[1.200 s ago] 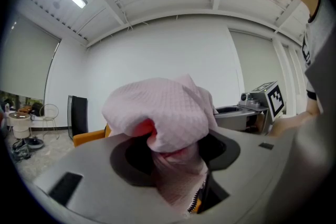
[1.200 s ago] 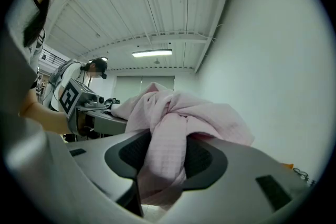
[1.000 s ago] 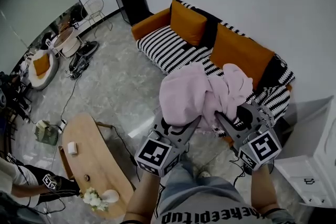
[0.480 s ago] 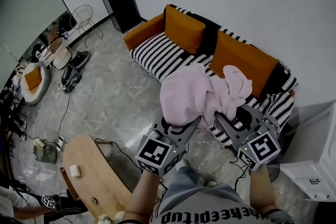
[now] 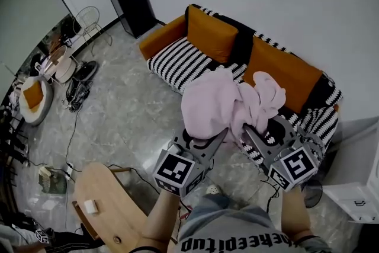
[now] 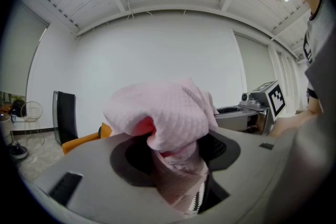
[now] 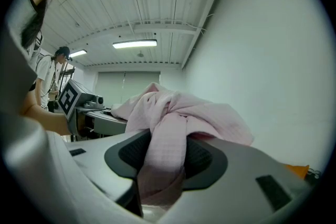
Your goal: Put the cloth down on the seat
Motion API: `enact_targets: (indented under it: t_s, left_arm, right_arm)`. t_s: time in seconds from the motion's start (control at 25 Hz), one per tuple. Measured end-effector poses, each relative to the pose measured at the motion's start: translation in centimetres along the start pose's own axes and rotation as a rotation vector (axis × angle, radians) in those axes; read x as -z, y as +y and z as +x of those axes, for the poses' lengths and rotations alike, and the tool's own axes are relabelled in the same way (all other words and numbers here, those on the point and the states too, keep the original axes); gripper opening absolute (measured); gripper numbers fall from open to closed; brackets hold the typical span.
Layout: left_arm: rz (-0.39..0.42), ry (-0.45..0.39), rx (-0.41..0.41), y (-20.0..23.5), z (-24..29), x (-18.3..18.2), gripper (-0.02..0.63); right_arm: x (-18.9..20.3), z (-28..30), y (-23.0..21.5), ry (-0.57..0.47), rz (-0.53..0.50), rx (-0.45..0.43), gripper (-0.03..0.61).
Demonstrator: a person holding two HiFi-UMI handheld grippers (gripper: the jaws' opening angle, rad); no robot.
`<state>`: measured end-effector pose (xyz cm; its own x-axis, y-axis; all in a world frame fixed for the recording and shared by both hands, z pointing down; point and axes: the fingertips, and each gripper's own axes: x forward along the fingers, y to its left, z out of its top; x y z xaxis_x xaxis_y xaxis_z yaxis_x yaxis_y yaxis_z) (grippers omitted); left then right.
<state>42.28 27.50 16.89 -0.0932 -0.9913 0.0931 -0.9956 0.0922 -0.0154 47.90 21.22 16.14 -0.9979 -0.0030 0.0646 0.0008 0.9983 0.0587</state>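
Note:
A bunched pale pink cloth hangs in the air between both grippers, in front of the sofa. My left gripper is shut on its left part, and the pink fabric fills the jaws in the left gripper view. My right gripper is shut on the right part, the cloth squeezed between its pads. The seat is a black-and-white striped sofa with orange cushions, beyond and below the cloth.
A black speaker stands left of the sofa by the wall. A wooden oval table is at lower left. Cables, a wire chair and round items lie on the marble floor at left. A white cabinet sits at right.
The view has shifted: the sofa sits slightly nearer and the wooden table has slid down and left. Both grippers still hold the cloth the same way.

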Motion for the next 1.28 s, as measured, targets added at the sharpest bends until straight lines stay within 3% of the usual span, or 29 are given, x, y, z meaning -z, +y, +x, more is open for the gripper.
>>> enact_targets:
  t_s: [0.28,0.52,0.68,0.96,1.28]
  left_arm:
    - [0.001,-0.007,-0.012,4.1,-1.6,0.1,0.259]
    - [-0.019,-0.01,-0.039,8.8,-0.2,0.0,0.259]
    - [-0.022,-0.009,-0.061,9.0,-0.9,1.0,0.259]
    - [-0.031,0.007,-0.116,16.4,5.0,0.2,0.259]
    - [-0.032,-0.002,-0.136,17.3,6.1,0.2,0.261]
  right_arm:
    - [-0.5,3.9,1.9,-0.002,-0.012,-0.008,0.202]
    - [-1.0,8.9,0.7,0.018,-0.02,-0.038,0.202]
    - [-0.2,9.2,1.5,0.015,-0.021,-0.06,0.202]
    - [-0.6,17.6,-4.1,0.017,-0.016,-0.119,0.202]
    - [-0.8,18.7,-5.1,0.014,-0.033,-0.142,0.202]
